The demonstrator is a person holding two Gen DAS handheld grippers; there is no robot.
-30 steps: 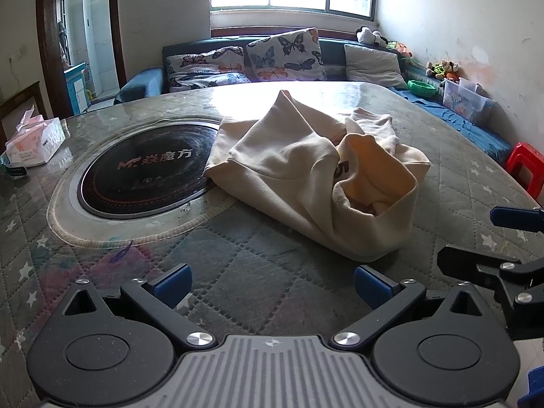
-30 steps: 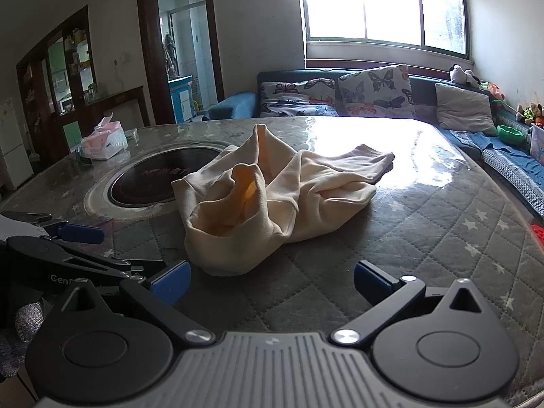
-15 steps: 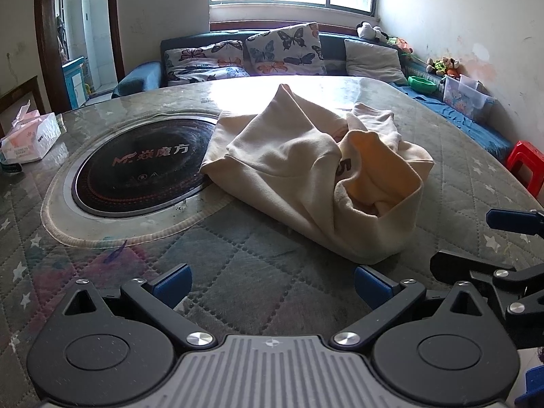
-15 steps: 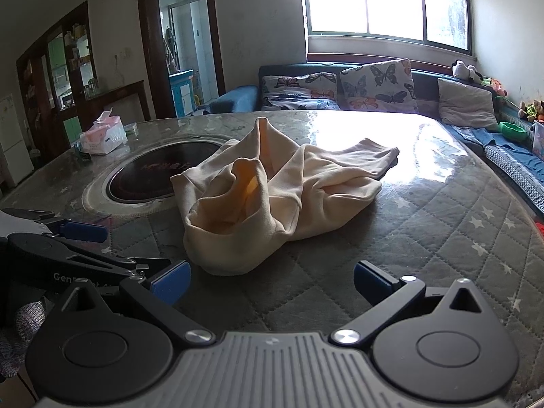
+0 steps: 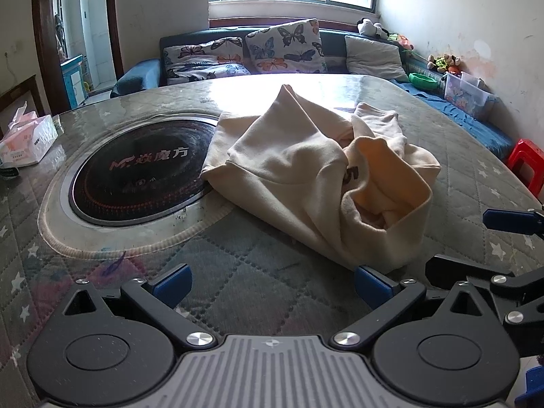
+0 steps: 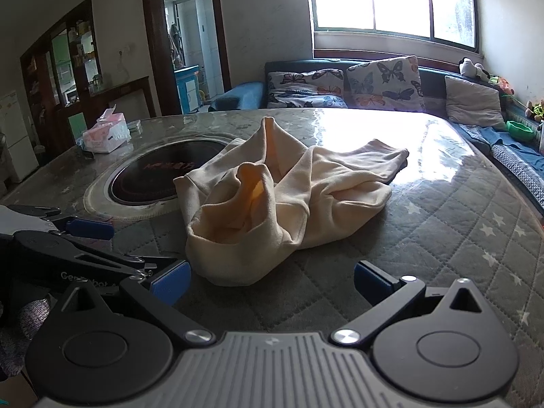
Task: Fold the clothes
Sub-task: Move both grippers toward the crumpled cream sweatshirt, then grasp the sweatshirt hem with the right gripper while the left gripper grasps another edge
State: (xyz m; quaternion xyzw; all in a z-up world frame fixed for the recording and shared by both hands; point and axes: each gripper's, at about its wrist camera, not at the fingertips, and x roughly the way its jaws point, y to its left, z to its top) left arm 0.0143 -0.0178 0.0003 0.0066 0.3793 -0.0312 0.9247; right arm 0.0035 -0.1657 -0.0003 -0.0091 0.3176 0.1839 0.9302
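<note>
A cream sweatshirt (image 5: 306, 176) lies crumpled in a heap on the quilted table cover (image 5: 238, 272); it also shows in the right wrist view (image 6: 272, 204). My left gripper (image 5: 272, 285) is open and empty, just short of the heap's near edge. My right gripper (image 6: 272, 282) is open and empty, close to the heap's near hem. Each gripper shows at the side of the other's view: the right one in the left wrist view (image 5: 476, 258), the left one in the right wrist view (image 6: 112, 251).
A round black cooktop (image 5: 136, 166) is set into the table left of the sweatshirt. A tissue box (image 5: 27, 139) stands at the far left. A sofa with cushions (image 5: 272, 51) lies behind the table, and a red stool (image 5: 527, 163) stands at the right.
Both grippers have moved slightly forward, closer to the sweatshirt. The sweatshirt has not moved.
</note>
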